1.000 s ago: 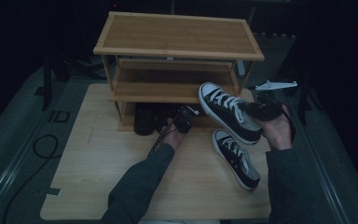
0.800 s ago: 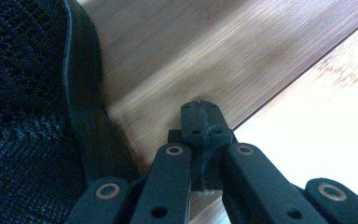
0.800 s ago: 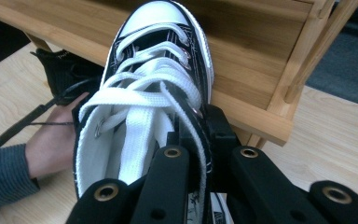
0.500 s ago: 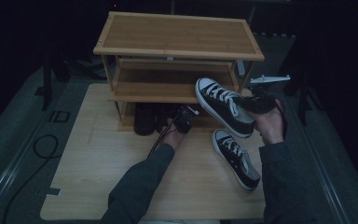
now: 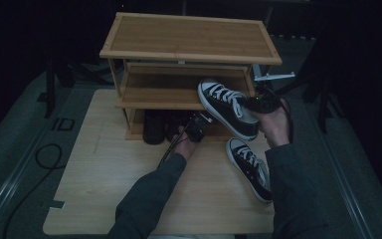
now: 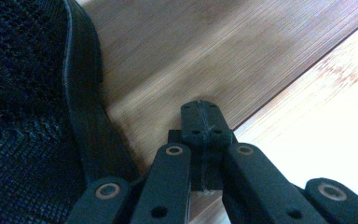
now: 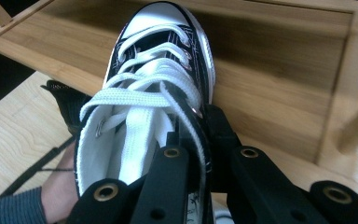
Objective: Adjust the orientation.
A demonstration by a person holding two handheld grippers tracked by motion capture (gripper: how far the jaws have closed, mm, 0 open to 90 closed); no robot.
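From the high view, the right gripper (image 5: pixel 252 105) carries a black canvas high-top sneaker with white laces and a white rubber toe cap (image 5: pixel 227 107) at the right end of the middle shelf of the three-tier bamboo shoe rack (image 5: pixel 189 37), toe pointing inward, not yet set down; its twin sneaker (image 5: pixel 251 168) lies on the pale wooden table (image 5: pixel 99 179) near the right edge, so I judge the shelving about half done. The left gripper (image 5: pixel 197 127) rests by dark shoes (image 5: pixel 154 127) at the rack's bottom tier. In the left gripper view, that gripper's (image 6: pixel 200 122) jaws are pressed together with nothing between them, over striped bamboo board, beside a black mesh shoe with a smooth rubbery rim (image 6: pixel 32 93). In the right gripper view, the right gripper (image 7: pixel 200 140) pinches the sneaker's (image 7: pixel 154 84) canvas collar edge, flat woven laces and metal eyelets showing above the grained shelf board.
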